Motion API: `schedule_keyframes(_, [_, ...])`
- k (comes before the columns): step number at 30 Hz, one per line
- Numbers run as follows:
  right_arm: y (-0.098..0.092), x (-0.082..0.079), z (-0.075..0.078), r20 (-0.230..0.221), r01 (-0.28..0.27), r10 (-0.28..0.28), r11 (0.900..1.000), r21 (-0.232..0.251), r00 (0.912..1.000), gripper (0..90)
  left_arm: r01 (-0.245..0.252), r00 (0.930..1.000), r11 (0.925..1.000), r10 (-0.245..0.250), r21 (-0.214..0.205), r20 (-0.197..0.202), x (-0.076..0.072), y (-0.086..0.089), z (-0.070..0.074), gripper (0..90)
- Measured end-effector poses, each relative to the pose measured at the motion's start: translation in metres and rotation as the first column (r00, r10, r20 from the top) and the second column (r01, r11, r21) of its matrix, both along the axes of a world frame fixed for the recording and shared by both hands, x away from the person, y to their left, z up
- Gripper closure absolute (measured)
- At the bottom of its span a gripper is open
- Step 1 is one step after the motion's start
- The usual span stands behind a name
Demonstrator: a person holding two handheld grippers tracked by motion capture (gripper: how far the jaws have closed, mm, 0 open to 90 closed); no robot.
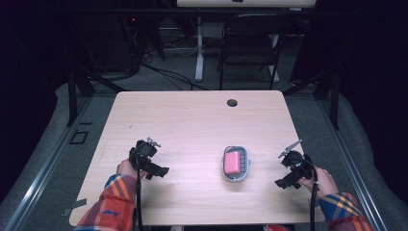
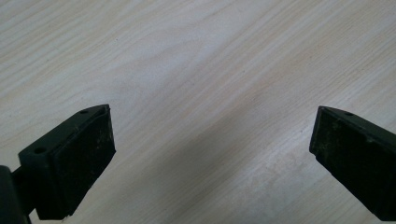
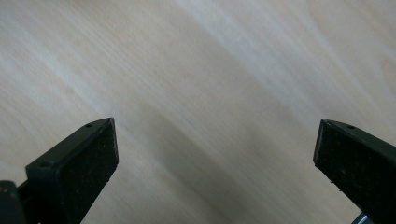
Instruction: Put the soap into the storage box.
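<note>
A pink bar of soap point(image 1: 233, 163) lies in a grey soap dish point(image 1: 237, 176) on the pale wooden table point(image 1: 192, 120), right of centre near the front. My left gripper point(image 1: 160, 172) rests low over the table at the front left, well left of the dish. In the left gripper view its jaws stand wide apart point(image 2: 212, 140) over bare wood. My right gripper point(image 1: 285, 183) is at the front right, a little right of the dish. Its jaws are open too point(image 3: 215, 149), with only blurred wood grain between them.
A round cable hole point(image 1: 232, 102) sits near the table's far edge. Beyond the table stand a black folding chair point(image 1: 250, 45) and a white desk leg point(image 1: 198, 48), with cables on the floor. A metal rail point(image 1: 43, 159) runs along the left side.
</note>
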State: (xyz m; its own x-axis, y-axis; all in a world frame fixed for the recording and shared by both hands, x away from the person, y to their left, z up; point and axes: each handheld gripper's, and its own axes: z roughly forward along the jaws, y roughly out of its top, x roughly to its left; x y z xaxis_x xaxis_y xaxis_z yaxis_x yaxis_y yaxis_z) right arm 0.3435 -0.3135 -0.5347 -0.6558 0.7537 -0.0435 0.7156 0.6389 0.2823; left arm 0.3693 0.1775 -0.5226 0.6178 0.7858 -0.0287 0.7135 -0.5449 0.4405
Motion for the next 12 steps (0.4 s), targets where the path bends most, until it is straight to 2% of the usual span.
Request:
schedule_keyframes(2, [-0.0040, -0.0060, -0.0040, -0.026, -0.004, 0.003, 0.9992, -0.040, 0.9997, 0.0, 0.002, 1.0000, 1.0000, -0.002, 0.002, 0.000, -0.0001, -0.0001, 0.0003, 0.1])
schedule_keyframes(6, [-0.0043, -0.0101, -0.0067, -0.023, 0.000, -0.002, 0.9987, -0.050, 0.9997, 0.0, 0.009, 1.0000, 0.9999, -0.009, 0.006, 0.004, -0.0003, -0.0011, 0.0008, 0.1])
schedule_keyframes(7, [-0.0043, -0.0117, -0.0080, -0.008, 0.022, -0.022, 0.9994, -0.026, 0.9997, 0.0, 0.013, 0.9999, 0.9999, -0.013, 0.006, 0.005, -0.0003, -0.0017, 0.0010, 0.1])
schedule_keyframes(8, [-0.0049, -0.0117, -0.0074, -0.006, 0.018, -0.018, 0.9994, -0.028, 0.9998, 0.0, 0.017, 0.9998, 0.9998, -0.017, 0.004, 0.007, 0.0000, -0.0024, 0.0009, 0.1])
schedule_keyframes(9, [-0.0056, -0.0105, -0.0056, -0.012, 0.002, -0.003, 0.9983, -0.058, 0.9999, 0.0, 0.020, 0.9998, 0.9998, -0.020, 0.002, 0.008, 0.0003, -0.0026, 0.0007, 0.1])
schedule_keyframes(11, [-0.0053, -0.0109, -0.0076, -0.005, 0.012, -0.013, 0.9986, -0.052, 0.9999, 0.0, 0.025, 0.9997, 0.9997, -0.025, -0.004, 0.006, 0.0011, -0.0035, 0.0003, 0.0])
schedule_keyframes(12, [-0.0060, -0.0095, -0.0068, -0.022, -0.006, 0.005, 0.9975, -0.071, 0.9998, 0.0, 0.027, 0.9996, 0.9996, -0.027, -0.004, 0.006, 0.0013, -0.0036, 0.0004, 0.0])
